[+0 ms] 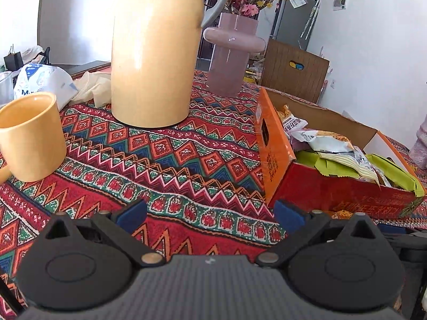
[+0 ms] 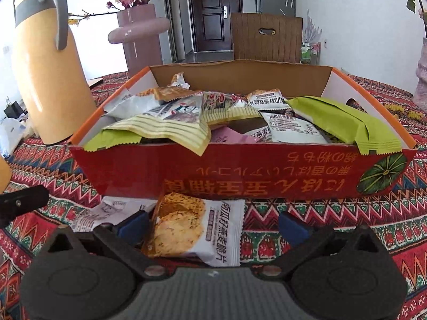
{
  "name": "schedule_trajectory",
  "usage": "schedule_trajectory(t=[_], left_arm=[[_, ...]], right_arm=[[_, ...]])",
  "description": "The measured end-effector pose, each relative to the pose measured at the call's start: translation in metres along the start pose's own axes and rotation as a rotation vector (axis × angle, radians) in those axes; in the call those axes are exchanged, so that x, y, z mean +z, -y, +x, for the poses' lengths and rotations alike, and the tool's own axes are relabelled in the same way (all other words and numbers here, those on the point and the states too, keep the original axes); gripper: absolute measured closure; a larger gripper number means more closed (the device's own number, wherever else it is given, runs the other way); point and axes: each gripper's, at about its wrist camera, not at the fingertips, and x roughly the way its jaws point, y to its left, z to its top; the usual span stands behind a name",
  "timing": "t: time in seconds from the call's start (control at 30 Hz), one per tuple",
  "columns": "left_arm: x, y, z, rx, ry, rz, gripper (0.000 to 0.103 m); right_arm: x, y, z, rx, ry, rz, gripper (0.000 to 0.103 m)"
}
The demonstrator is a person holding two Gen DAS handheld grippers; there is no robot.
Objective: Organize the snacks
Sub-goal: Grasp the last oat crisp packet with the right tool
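A red and orange cardboard box (image 2: pixel 240 170) stands on the patterned tablecloth, filled with several snack packets such as a green one (image 2: pixel 344 122) and a striped one (image 2: pixel 170 125). In front of the box lies a white packet with an orange cracker picture (image 2: pixel 186 229). It rests between the blue pads of my right gripper (image 2: pixel 213 226), which is open and not touching it. A second white packet (image 2: pixel 114 210) lies to its left. My left gripper (image 1: pixel 210 216) is open over bare cloth, to the left of the box (image 1: pixel 333 189).
A tall yellow jug (image 1: pixel 154 53) and a yellow mug (image 1: pixel 32 136) stand left of the box, with a pink vase of flowers (image 1: pixel 232 50) behind. A brown chair back (image 2: pixel 267 37) is beyond the table. A black part (image 2: pixel 21 202) shows at the right wrist view's left edge.
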Motion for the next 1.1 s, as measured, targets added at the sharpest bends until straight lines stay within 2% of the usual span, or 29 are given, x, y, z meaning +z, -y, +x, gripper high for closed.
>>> schedule_trajectory(t=[0.27,0.6,0.77,0.83,0.97,1.1], left_arm=[[-0.002,0.001,0.001,-0.015,-0.004,-0.003,0.0],[-0.001,-0.002,0.003,-0.015,-0.01,-0.02,0.0],[-0.001,-0.003,0.005,-0.01,-0.02,-0.026,0.0],[-0.001,-0.003,0.006,-0.006,-0.024,-0.026,0.0],[-0.001,-0.003,0.007,-0.001,-0.026,-0.026,0.0],[-0.001,-0.003,0.009,0.005,-0.033,-0.026,0.0]], right_arm=[[-0.008,-0.007,0.002,-0.056,0.036,-0.032,0.0],[-0.006,-0.005,0.0,-0.031,0.017,-0.05,0.0],[-0.009,-0.004,-0.005,-0.038,0.04,-0.045,0.015],[-0.009,-0.004,-0.009,-0.03,0.05,-0.047,0.033],[-0.012,-0.001,-0.015,-0.012,0.063,-0.043,0.043],[-0.016,0.004,-0.026,-0.001,0.089,-0.039,0.046]])
